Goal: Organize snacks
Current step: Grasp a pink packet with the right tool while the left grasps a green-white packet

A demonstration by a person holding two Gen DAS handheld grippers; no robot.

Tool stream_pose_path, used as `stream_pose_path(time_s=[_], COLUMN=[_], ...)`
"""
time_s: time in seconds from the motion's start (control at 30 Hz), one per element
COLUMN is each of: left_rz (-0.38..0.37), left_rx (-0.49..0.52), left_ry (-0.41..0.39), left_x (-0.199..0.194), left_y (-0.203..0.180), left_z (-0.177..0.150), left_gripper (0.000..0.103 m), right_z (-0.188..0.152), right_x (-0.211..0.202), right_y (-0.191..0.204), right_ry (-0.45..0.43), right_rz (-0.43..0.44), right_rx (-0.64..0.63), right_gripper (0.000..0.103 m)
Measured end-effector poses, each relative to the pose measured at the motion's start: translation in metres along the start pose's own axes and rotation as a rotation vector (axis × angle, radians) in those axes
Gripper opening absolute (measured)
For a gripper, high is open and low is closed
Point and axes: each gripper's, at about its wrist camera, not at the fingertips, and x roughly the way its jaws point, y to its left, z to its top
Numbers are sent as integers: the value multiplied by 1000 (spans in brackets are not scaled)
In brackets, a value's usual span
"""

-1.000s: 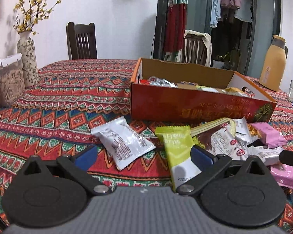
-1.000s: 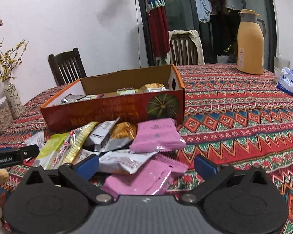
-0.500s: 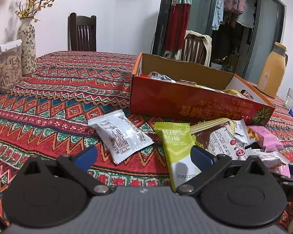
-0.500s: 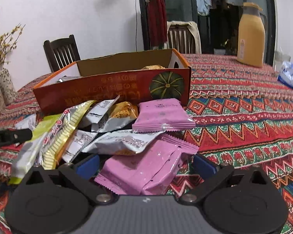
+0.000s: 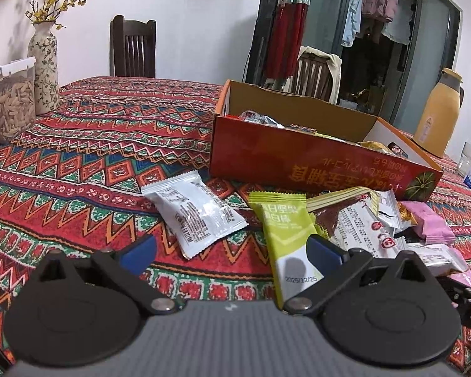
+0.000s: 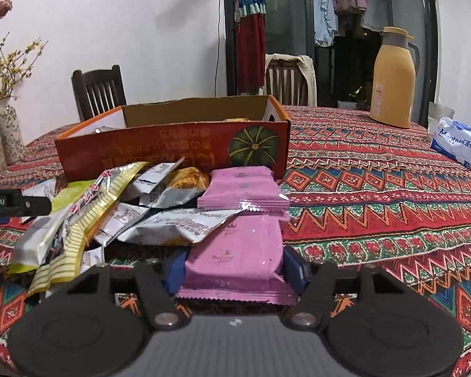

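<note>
An open orange cardboard box [image 6: 172, 154] with a few snacks inside stands on the patterned tablecloth [image 6: 376, 194]. In front of it lies a pile of snack packets [image 6: 110, 213]. My right gripper [image 6: 234, 267] is closing its jaws on a pink snack packet [image 6: 235, 251], with both blue pads against its sides. A second pink packet [image 6: 241, 185] lies just behind. My left gripper [image 5: 232, 248] hangs open low over the cloth; a white packet [image 5: 194, 213] and a green bar packet [image 5: 285, 235] lie just ahead of its fingers, untouched.
A flowered vase [image 5: 44, 66] and a clear container of seeds [image 5: 6, 106] stand at the far left. A yellow thermos [image 6: 392, 78] and a tissue pack [image 6: 458, 141] sit at the right. Two wooden chairs stand behind the table.
My right gripper's jaws have come in from wide open onto the sides of the near pink packet. The left gripper stays open in the same spot.
</note>
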Motion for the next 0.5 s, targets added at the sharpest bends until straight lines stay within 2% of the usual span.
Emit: stream_pose_path(time_s=[0.1, 0.23, 0.5], left_rz=[31, 15, 8], left_rx=[4, 18, 70], left_ry=[16, 17, 42], left_x=[-1, -7, -3], left_y=[-1, -7, -34], left_z=[2, 5, 2], left_gripper=[103, 103, 103], right_z=[0, 1, -2], right_x=[-5, -12, -13], right_y=[-4, -11, -20], right_ry=[-19, -49, -54], right_rz=[3, 0, 11], right_rx=[4, 18, 36], right_gripper=[59, 59, 58])
